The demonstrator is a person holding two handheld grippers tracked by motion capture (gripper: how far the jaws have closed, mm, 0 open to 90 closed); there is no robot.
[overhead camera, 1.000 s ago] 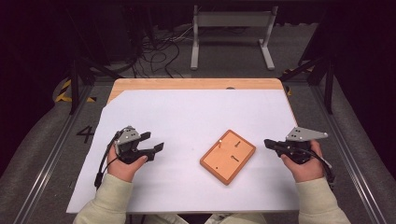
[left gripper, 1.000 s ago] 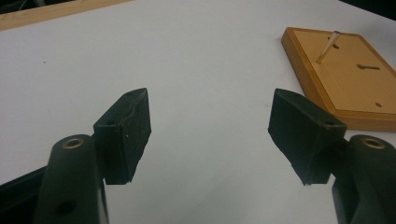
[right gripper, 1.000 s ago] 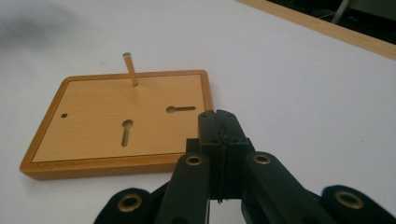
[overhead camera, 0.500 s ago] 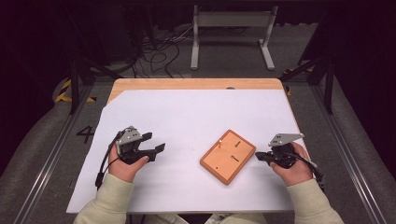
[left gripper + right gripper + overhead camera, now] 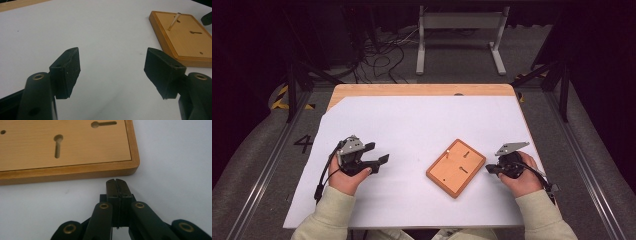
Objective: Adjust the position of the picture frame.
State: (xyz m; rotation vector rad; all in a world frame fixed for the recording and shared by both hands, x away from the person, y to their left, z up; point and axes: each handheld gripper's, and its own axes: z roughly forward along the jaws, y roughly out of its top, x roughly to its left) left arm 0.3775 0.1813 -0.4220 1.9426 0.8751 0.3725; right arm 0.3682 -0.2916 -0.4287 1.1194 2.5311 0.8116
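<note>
Board [image 5: 456, 167] lies diagonal on counter [image 5: 412, 120], just ahead of right tongs [image 5: 117, 185], pressed closed, empty; left tongs [image 5: 112, 72] wide apart, empty, farther.

Board [image 5: 456, 167]: smooth light wood, satin finish, darker rim. Worktop [image 5: 422, 90]: wood under a matt white sheet [image 5: 422, 125]. Tool pads [image 5: 67, 70]: matt black, slightly rough; brass-looking rivets [image 5: 104, 206].

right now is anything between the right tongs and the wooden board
Nothing visible. Only bare white table cover lies between the shut right tongs and the near edge of the flat rectangular orange-brown wooden board.
</note>
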